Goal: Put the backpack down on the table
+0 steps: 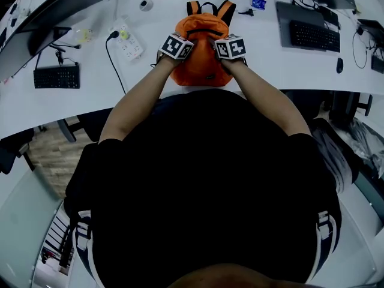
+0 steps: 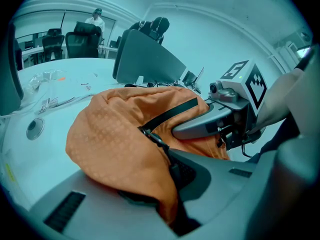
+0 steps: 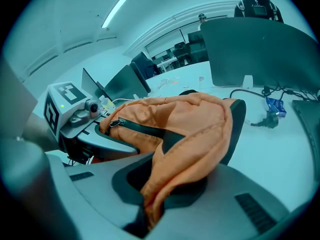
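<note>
The orange backpack (image 1: 202, 53) with black straps is over the white table (image 1: 264, 71), straight in front of me; I cannot tell whether its underside touches the tabletop. My left gripper (image 1: 180, 53) grips its left side and my right gripper (image 1: 225, 54) its right side. In the left gripper view the jaws are shut on a fold of the backpack's (image 2: 115, 129) orange fabric beside a black strap. The right gripper view shows those jaws pinching the backpack (image 3: 195, 129) near its zipper. Both sets of fingertips are buried in cloth.
A black keyboard (image 1: 56, 77) and a white power strip (image 1: 127, 41) lie to the left. At the right are another keyboard (image 1: 314, 36) and a mouse (image 1: 339, 65). Monitors (image 2: 150, 59) stand behind the backpack, cables (image 3: 270, 111) trail beside it, and a person (image 2: 95, 19) stands far off.
</note>
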`<state>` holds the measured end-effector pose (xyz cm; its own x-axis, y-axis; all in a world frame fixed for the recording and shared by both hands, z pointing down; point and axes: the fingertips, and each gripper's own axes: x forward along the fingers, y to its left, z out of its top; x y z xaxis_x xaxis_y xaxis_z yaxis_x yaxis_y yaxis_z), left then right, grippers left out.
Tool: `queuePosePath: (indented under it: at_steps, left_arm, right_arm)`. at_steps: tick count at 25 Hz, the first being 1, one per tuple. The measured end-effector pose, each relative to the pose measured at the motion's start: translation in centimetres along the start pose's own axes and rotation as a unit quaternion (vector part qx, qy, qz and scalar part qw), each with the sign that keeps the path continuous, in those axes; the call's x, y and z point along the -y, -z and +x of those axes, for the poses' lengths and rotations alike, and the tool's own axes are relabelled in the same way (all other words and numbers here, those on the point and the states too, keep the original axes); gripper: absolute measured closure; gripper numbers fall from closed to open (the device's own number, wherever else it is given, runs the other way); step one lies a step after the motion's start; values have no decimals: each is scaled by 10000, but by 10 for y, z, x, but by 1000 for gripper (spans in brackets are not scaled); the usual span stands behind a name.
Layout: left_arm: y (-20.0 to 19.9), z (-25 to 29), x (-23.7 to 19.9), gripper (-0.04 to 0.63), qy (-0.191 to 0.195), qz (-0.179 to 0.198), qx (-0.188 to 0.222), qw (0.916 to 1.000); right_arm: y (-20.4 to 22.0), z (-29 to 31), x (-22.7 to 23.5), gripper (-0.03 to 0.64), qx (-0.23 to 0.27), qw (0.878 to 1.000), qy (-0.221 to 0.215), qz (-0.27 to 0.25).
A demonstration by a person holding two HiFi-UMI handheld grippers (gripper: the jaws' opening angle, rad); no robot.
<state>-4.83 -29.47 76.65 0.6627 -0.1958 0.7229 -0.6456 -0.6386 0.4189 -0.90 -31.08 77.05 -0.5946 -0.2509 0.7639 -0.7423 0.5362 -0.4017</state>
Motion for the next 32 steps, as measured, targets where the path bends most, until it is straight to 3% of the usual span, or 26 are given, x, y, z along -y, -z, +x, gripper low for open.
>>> queuePosePath:
  at_steps: [27,32]
  left_arm:
    - [14,11,-5,558,146,-242,-229,9993]
    - [16,10,-8,535,93,-270,-248,9993]
  right_arm:
    - [8,7,6,577,-58,9997,49,222]
    - [7,5,9,535,-83,9998,29,198]
